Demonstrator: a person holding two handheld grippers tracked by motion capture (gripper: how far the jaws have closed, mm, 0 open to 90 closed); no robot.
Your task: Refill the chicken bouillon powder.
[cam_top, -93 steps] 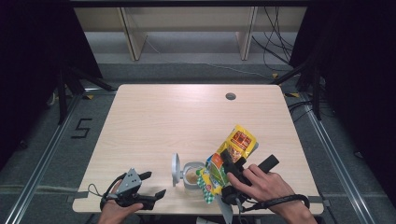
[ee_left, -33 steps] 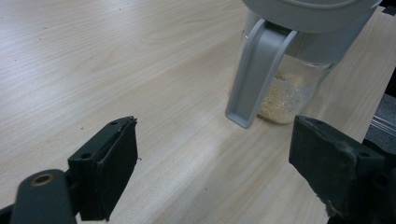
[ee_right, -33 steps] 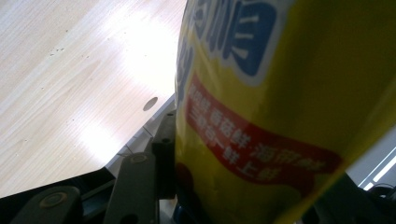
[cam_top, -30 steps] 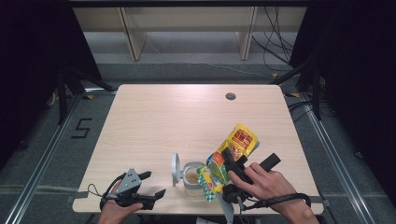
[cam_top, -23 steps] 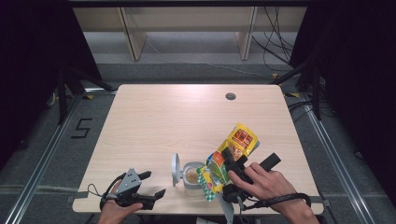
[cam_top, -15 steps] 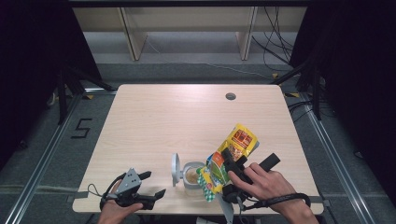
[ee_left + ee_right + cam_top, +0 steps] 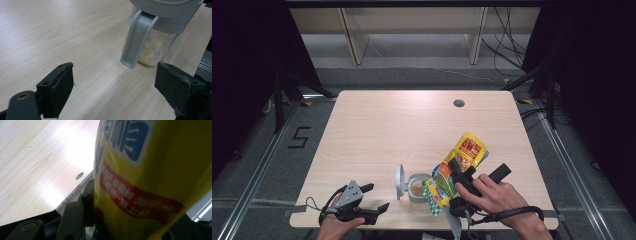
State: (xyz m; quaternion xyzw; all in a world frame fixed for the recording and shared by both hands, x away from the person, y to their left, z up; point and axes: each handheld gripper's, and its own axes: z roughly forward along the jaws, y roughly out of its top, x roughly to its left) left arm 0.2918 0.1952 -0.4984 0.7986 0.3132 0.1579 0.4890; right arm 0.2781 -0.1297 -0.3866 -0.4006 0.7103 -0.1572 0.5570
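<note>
The right claw (image 7: 458, 172) is clenched on a yellow snack bag (image 7: 447, 182), which is held tilted with its lower end over the open mouth of a glass jar (image 7: 417, 192). In the right gripper view, the snack bag (image 7: 150, 177) stands pressed against the black jaw at the lower left, and red and blue printed lettering shows on its yellow face. A person's right hand (image 7: 492, 192) grips the tool body, with a black strap around the wrist.

The glass jar stands upright on the light wooden worktop (image 7: 412, 130), near its near edge and slightly right of centre. A grey hinged lid (image 7: 400, 176) is swung open to the left of the jar. In the left gripper view, the jar (image 7: 155, 47) contains a shallow layer of pale granular material, and the grey lid latch (image 7: 136, 40) hangs down its side.

A second yellow snack bag (image 7: 468, 150) lies on the worktop just beyond the right claw.

The left claw (image 7: 374, 197) is released, jaws wide apart, resting on the worktop at the near left, well apart from the jar. The left hand (image 7: 337, 227) holds it.

A round cable hole (image 7: 458, 103) sits at the far right.
</note>
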